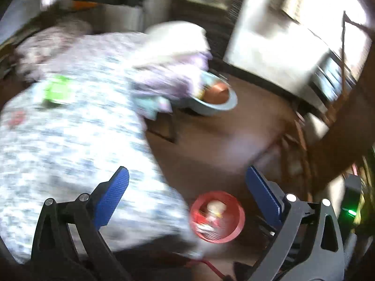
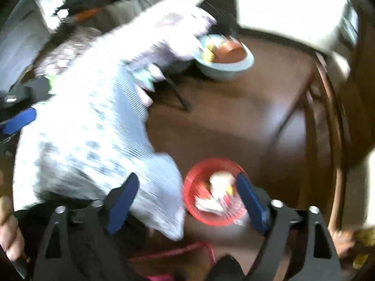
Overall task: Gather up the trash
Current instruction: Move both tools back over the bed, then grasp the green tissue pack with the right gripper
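Showing only in left view: green blurry object (image 1: 56, 90), maybe trash, on blue-patterned white bedsheet (image 1: 70, 128). Both views: round red plastic basket (image 1: 216, 216) w/ wrappers on brown floor (image 1: 211, 140). Left gripper (image 1: 187, 187) and right gripper (image 2: 187, 192) spread wide, holding nothing.

- The brown floor (image 1: 234, 140) lay open between the bed (image 1: 70, 128) and the wooden furniture (image 1: 346, 117) at the right.
- A red bin (image 1: 239, 220) stood on it just beside the bed's corner.
- A pale blue basin (image 1: 225, 103) sat farther off, partly under a heap of folded bedding (image 1: 173, 53).
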Motion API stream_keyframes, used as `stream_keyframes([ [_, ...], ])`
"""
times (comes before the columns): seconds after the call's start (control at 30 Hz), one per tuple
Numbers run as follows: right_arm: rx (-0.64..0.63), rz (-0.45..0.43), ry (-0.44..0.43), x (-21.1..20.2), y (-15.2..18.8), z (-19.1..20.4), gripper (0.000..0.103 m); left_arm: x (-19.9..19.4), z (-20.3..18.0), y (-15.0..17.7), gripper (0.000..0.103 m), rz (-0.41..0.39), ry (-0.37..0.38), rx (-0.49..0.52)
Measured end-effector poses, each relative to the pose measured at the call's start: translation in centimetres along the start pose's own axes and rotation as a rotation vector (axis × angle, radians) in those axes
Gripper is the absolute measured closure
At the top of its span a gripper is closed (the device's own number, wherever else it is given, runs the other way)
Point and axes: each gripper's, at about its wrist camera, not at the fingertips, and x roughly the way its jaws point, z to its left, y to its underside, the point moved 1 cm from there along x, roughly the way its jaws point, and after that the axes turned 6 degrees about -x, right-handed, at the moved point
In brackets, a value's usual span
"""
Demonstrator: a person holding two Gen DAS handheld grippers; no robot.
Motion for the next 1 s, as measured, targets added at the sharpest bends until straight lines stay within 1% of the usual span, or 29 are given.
stream_keyframes([
  [0.03, -0.031, -0.019, -0.014, -0.4, -0.9, 1.6, 0.012, -0.9, 2.4, -1.1, 0.007, -0.025, -0.033, -0.04],
  [0.07, -0.078, -0.041, -0.044, -0.6, -2.4, 4.2, 0.01, -1.5, 4.4, -2.0, 0.007, -0.046, -0.061, -0.072],
  [0.1, -0.1, -0.052, -0.065, -0.7, -3.3, 5.8, 0.01, -2.4, 6.7, -3.0, 0.007, -0.078, -0.102, -0.111],
  [0.13, -0.13, -0.062, -0.1, -0.5, -4.5, 8.0, 0.01, -3.4, 9.3, -4.0, 0.007, -0.115, -0.157, -0.154],
  [0.2, -0.175, -0.068, -0.156, -0.1, -6.5, 11.8, 0.009, -4.9, 13.5, -5.5, 0.007, -0.169, -0.234, -0.22],
  [0.23, -0.194, -0.069, -0.179, 0.3, -7.4, 13.6, 0.009, -5.9, 16.4, -6.5, 0.007, -0.202, -0.282, -0.269],
  [0.27, -0.226, -0.074, -0.212, 0.8, -8.7, 16.2, 0.009, -6.6, 18.6, -7.0, 0.007, -0.222, -0.314, -0.302],
  [0.37, -0.28, -0.088, -0.24, 2.4, -11.2, 21.6, 0.009, -8.0, 24.4, -8.5, 0.007, -0.275, -0.4, -0.382],
  [0.4, -0.286, -0.091, -0.246, 2.8, -11.7, 23.1, 0.009, -8.2, 25.9, -9.0, 0.007, -0.284, -0.415, -0.402],
  [0.5, -0.307, -0.104, -0.245, 4.2, -13.2, 27.3, 0.009, -8.2, 29.6, -9.9, 0.007, -0.297, -0.43, -0.445],
  [0.57, -0.323, -0.111, -0.234, 5.0, -14.0, 29.2, 0.009, -7.9, 31.0, -10.1, 0.007, -0.302, -0.439, -0.463],
  [0.63, -0.332, -0.105, -0.236, 5.9, -14.3, 30.7, 0.009, -7.1, 32.0, -9.9, 0.007, -0.302, -0.43, -0.484],
  [0.7, -0.334, -0.099, -0.238, 6.7, -14.4, 31.2, 0.009, -6.5, 33.3, -9.7, 0.007, -0.276, -0.411, -0.503],
  [0.77, -0.336, -0.095, -0.236, 7.6, -14.6, 31.6, 0.009, -6.0, 33.8, -9.7, 0.007, -0.264, -0.397, -0.514],
  [0.9, -0.314, -0.073, -0.22, 9.6, -15.0, 31.8, 0.009, -5.9, 34.4, -9.5, 0.007, -0.288, -0.426, -0.513],
  [1.0, -0.287, -0.069, -0.21, 10.5, -15.9, 32.3, 0.009, -5.3, 34.8, -9.4, 0.007, -0.276, -0.427, -0.528],
])
